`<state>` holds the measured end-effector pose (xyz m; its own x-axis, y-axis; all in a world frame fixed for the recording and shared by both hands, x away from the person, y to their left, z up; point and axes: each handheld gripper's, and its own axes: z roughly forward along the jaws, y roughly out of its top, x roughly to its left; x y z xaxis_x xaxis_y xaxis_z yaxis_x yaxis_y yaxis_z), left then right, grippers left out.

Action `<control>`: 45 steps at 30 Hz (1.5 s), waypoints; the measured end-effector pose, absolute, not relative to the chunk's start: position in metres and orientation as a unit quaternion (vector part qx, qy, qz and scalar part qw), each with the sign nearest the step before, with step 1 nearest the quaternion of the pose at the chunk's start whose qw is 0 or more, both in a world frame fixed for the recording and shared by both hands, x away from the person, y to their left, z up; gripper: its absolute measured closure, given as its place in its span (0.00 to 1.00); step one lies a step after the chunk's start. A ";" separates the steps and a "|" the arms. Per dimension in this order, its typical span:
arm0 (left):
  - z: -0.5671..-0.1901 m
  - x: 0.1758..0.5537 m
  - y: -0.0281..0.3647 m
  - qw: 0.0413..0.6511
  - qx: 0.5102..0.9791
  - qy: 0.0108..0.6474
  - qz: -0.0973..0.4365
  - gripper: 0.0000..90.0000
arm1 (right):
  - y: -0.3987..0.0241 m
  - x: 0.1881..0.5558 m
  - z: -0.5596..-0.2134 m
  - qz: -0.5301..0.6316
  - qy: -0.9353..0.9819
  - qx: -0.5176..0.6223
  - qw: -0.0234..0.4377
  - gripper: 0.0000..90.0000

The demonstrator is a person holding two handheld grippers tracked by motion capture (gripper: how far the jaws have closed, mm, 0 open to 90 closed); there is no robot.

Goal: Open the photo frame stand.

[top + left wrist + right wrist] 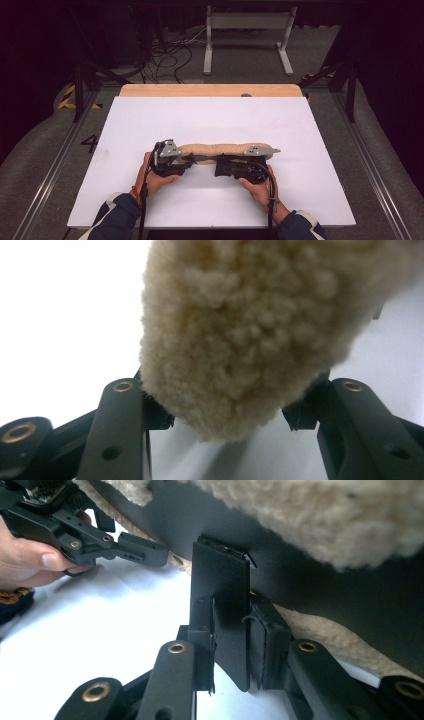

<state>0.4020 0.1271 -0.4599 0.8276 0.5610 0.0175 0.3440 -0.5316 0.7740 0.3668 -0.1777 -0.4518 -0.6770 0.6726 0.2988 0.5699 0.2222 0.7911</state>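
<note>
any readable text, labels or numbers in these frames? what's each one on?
"4": dark painted number on the floor left of the table.
Yellow and black hazard stripes on the floor at far left: a marking, no words.
No print can be made out on the fleece strap or on either tool.

One long fleecy cream pad (220, 149) lies across one white desk (210, 120). Two handheld grippers, left (186, 158) and right (220, 165), meet it, one in each of a person's two hands. One black strap (222, 610) hangs from the pad.
</note>
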 end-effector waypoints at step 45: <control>-0.460 0.398 0.133 0.415 0.862 0.260 0.127 0.56 | -0.182 0.335 -0.445 0.436 0.820 0.346 0.137 0.81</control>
